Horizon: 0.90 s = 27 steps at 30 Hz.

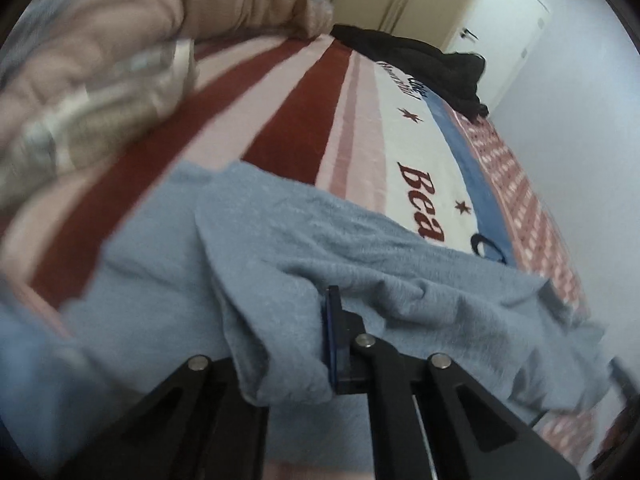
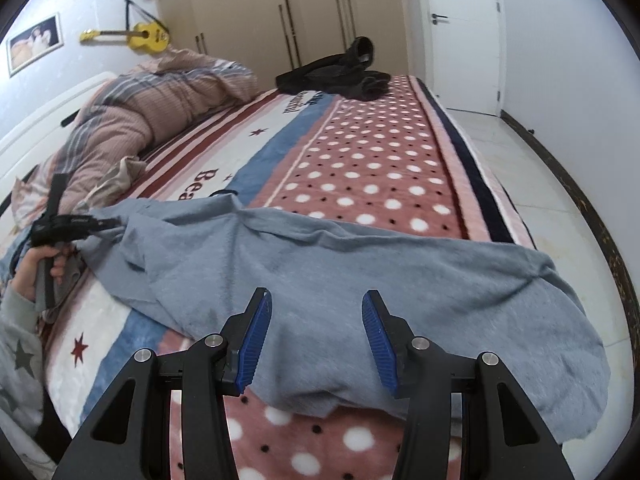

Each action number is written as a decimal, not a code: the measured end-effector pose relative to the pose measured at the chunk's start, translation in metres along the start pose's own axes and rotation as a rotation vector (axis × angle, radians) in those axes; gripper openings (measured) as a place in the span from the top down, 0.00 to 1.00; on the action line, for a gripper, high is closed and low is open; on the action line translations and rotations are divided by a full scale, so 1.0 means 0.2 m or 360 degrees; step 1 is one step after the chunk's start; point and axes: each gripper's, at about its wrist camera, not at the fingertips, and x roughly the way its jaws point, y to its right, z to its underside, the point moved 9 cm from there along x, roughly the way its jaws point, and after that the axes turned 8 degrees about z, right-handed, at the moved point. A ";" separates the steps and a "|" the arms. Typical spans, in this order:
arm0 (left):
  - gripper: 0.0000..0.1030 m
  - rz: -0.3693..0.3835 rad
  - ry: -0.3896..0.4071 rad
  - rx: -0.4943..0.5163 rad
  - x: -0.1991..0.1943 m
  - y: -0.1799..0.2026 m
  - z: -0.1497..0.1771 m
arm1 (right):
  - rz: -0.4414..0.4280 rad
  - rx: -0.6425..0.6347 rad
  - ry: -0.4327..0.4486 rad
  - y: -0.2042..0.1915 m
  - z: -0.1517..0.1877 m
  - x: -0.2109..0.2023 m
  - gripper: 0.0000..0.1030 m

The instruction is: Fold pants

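We judged the fold would go best if we kept the pants, spread across the bed, taut between both ends, so our left hand-held gripper was clamped on the cloth while our right hand-held gripper hovered half-open, holding nothing.

Home bedroom: bed, wardrobe.
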 end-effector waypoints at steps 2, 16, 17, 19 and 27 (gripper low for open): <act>0.97 -0.0133 0.0043 0.0140 -0.09 0.01 -0.03 | 0.0013 0.0034 0.0002 0.04 0.01 -0.01 0.59; 0.71 -0.0311 -0.0024 0.0260 -0.23 0.01 0.05 | 0.0057 0.0044 0.0010 0.14 0.06 -0.09 0.59; 0.42 -0.0301 0.0004 0.0278 -0.26 0.04 0.04 | 0.0055 0.0043 0.0008 0.14 0.06 -0.09 0.59; 0.27 -0.0291 0.0073 0.0338 -0.32 0.11 0.03 | 0.0062 0.0047 0.0003 0.14 0.07 -0.10 0.58; 0.27 0.0060 0.0055 0.0489 -0.31 0.54 0.10 | 0.0200 0.0210 -0.0003 0.39 0.18 -0.19 0.44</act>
